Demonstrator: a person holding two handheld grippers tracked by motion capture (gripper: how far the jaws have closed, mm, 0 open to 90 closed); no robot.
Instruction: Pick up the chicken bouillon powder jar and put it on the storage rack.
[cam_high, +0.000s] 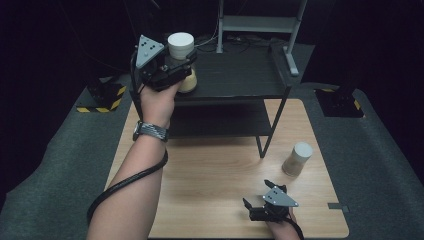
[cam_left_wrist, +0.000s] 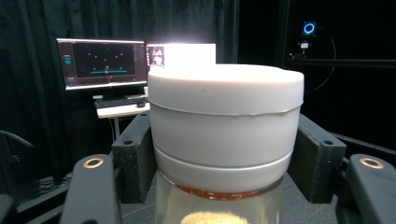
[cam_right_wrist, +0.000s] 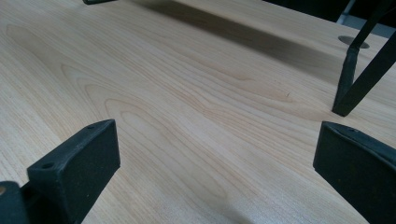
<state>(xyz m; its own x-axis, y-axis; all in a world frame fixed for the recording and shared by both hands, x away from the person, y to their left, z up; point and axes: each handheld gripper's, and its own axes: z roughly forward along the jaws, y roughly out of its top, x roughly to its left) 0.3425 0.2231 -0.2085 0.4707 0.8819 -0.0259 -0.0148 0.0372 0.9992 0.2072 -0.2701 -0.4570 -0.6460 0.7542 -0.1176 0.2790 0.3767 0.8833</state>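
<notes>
A clear jar with a thick white lid (cam_high: 181, 46) is held upright over the left end of the black shelf unit's top board (cam_high: 240, 75). My left gripper (cam_high: 182, 66) is shut on it just under the lid. In the left gripper view the jar (cam_left_wrist: 224, 121) stands between the two black fingers (cam_left_wrist: 134, 154), and something tan lies inside it. A second white-lidded jar (cam_high: 297, 159) stands on the wooden table (cam_high: 210, 180) at the right. My right gripper (cam_high: 260, 196) hovers low near the table's front edge, open and holding nothing; in its own view the right gripper (cam_right_wrist: 215, 158) spans bare wood.
The shelf unit has a lower board (cam_high: 220, 122) and a thin black leg (cam_high: 265, 145) (cam_right_wrist: 359, 70) standing on the table. Grey carpet surrounds the table. A metal desk frame (cam_high: 260, 22) stands behind. Lit monitors (cam_left_wrist: 102, 63) glow in the dark background.
</notes>
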